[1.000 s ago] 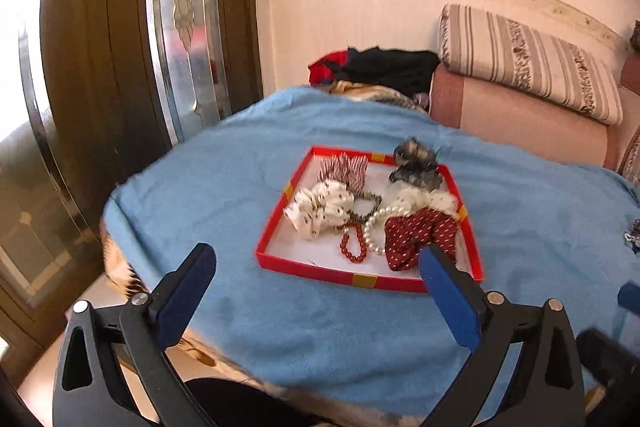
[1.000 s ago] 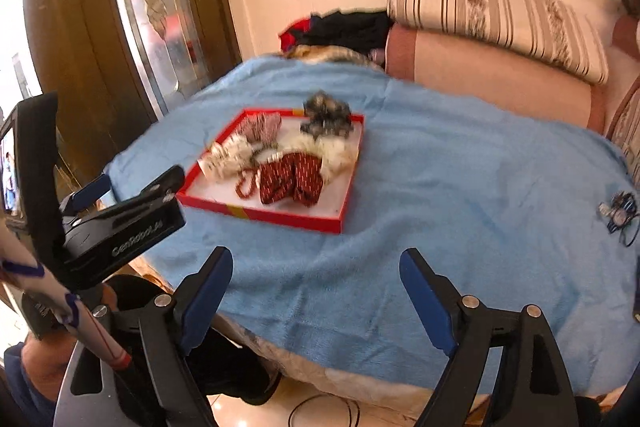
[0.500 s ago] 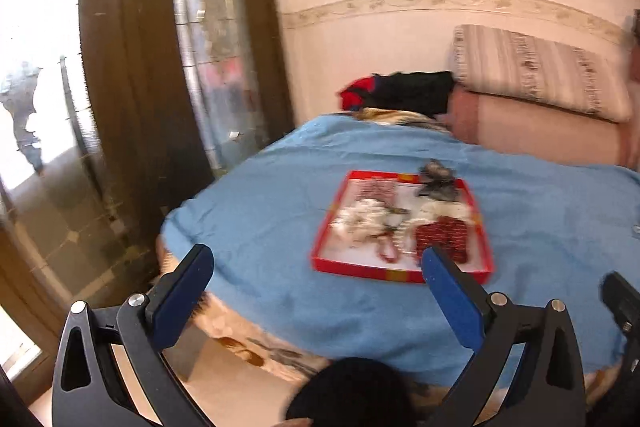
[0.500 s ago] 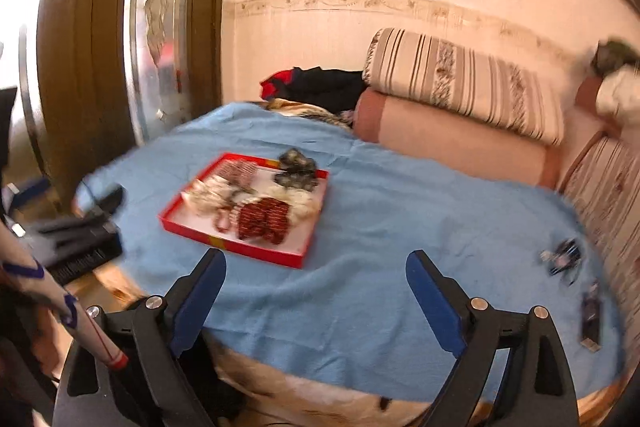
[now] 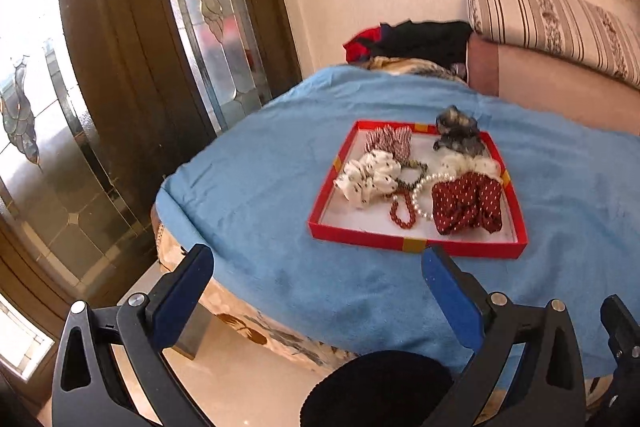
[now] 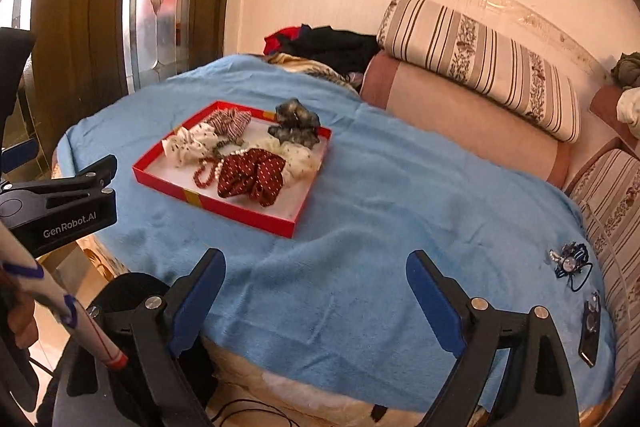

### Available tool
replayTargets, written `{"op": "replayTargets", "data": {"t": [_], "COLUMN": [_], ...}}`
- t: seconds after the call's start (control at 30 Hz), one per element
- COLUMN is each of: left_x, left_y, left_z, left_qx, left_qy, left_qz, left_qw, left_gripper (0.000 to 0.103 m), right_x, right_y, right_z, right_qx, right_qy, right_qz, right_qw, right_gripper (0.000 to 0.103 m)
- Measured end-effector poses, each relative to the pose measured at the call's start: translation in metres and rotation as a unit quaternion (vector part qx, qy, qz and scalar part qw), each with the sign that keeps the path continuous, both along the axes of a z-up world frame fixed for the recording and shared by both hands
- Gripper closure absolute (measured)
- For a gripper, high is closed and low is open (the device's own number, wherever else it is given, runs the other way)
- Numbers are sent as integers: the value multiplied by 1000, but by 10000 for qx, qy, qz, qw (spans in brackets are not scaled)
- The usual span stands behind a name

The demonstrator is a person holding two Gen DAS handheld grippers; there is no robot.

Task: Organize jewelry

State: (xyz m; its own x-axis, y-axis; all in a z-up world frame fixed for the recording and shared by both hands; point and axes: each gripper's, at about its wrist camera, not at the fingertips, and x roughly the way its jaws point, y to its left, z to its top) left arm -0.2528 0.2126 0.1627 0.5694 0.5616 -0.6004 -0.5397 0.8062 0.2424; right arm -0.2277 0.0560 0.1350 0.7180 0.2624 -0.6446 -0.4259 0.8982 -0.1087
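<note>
On a bed covered with a blue blanket (image 5: 280,195), toward its left half, lies a shallow red tray (image 5: 416,246) with a white floor, and both tools hang short of it over the blanket's near edge. Inside the tray sit 5 fabric scrunchies: a white one with dark dots (image 5: 368,178) at the left, a red-and-white striped one (image 5: 389,140) behind it, a dark grey one (image 5: 456,131) at the far right corner, a cream one (image 5: 468,163) below that, and a dark red dotted one (image 5: 466,203) at the front right. Between the white and dark red scrunchies lie a red bead bracelet (image 5: 402,213) and a white pearl bracelet (image 5: 424,195), touching each other. The left tool (image 5: 316,283) stands wide open with nothing between its blue pads, the tray just beyond its right finger. The right tool (image 6: 316,285) is likewise spread fully and empty, above bare blanket to the right of the tray. In the right wrist view a small blue hair ornament (image 6: 570,263) and a dark flat object (image 6: 590,327) lie well apart from the tray near the blanket's right edge. A striped bolster (image 6: 480,63) rests on a pink cushion behind the bed.
</note>
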Motion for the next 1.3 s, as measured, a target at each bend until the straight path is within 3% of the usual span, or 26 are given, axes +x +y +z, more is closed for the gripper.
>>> {"op": "replayTargets", "data": {"t": [0.5,1.3], "left_x": [17,39], "left_y": [25,31], "left_z": [-24,-35], "left_qx": [-276,-319], "left_qy": [192,389], "left_qz": [179,53], "left_qw": [9993,9987], "left_gripper": [0,0], "right_x": [20,39], "right_y": [12,24], "right_z": [-30,-35], "right_qx": [-344,-612], "right_qy": [334,326], "right_qz": [-3,-72], "right_qw": [9988,9976], "right_gripper": [9,9]}}
